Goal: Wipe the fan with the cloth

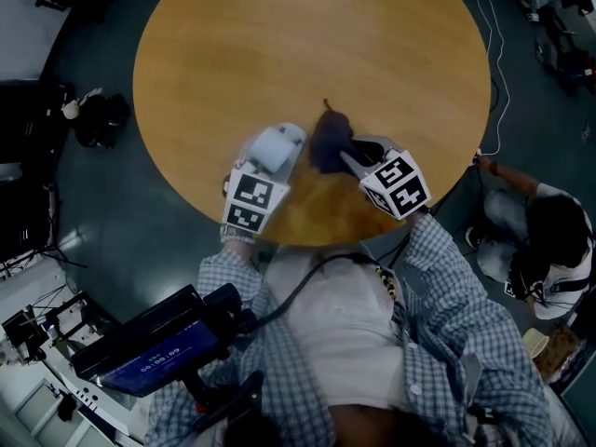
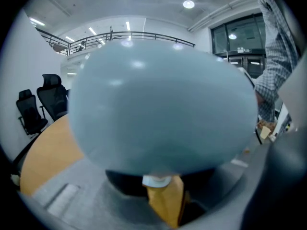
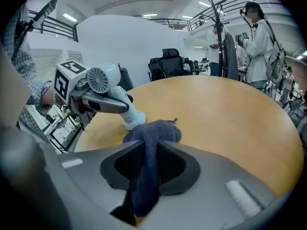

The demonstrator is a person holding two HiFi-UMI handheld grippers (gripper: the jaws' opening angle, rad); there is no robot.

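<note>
A small pale blue hand fan is held over the near edge of the round wooden table, with my left gripper shut on it. Its rounded body fills the left gripper view above the left gripper. In the right gripper view the fan shows its round grille, and its white foot meets the tabletop. My right gripper is shut on a dark blue cloth. The cloth runs out between the jaws of the right gripper and bunches beside the fan's foot.
A person sits on the floor by the table's right side, with cables nearby. A dark bag lies on the floor at left. A device with a screen is at my lower left. Another person stands beyond the table, with office chairs behind it.
</note>
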